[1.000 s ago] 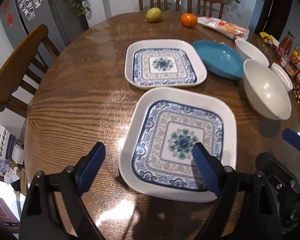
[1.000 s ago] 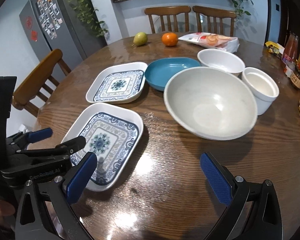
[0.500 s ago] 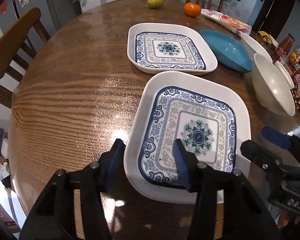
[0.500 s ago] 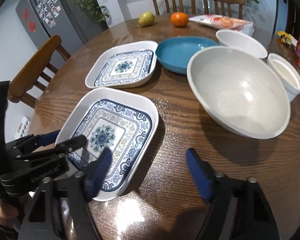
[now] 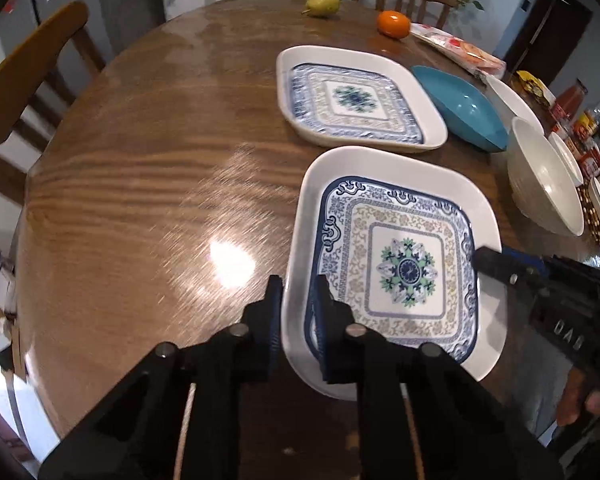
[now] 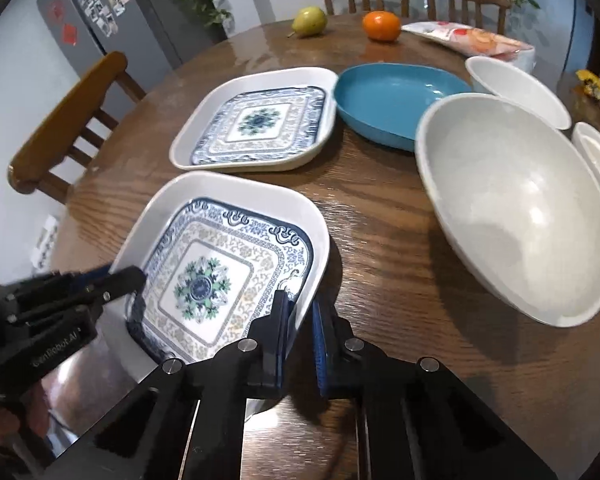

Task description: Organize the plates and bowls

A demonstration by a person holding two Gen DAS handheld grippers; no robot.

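The near square patterned plate [image 5: 404,268] [image 6: 204,280] lies on the round wooden table [image 5: 148,184] close to its front edge. My left gripper [image 5: 298,286] straddles the plate's left rim, its jaws closing with the blue pads pressing on the rim. My right gripper [image 6: 300,300] is shut on the opposite, right rim. Each gripper shows in the other's view, the left gripper [image 6: 132,280] and the right gripper [image 5: 484,256] both at the plate's edge. A second matching plate [image 5: 356,98] [image 6: 256,120] lies just beyond.
A blue bowl [image 6: 388,96] sits right of the far plate. Beside it are a large white bowl [image 6: 512,204], a smaller white bowl [image 6: 516,88] and a white cup [image 6: 598,160]. A pear [image 5: 322,2], an orange [image 5: 394,24] and chairs [image 5: 28,68] are farther off.
Both grippers moved forward and down to the near plate. Their jaws went from wide open to closed on its left and right rims.
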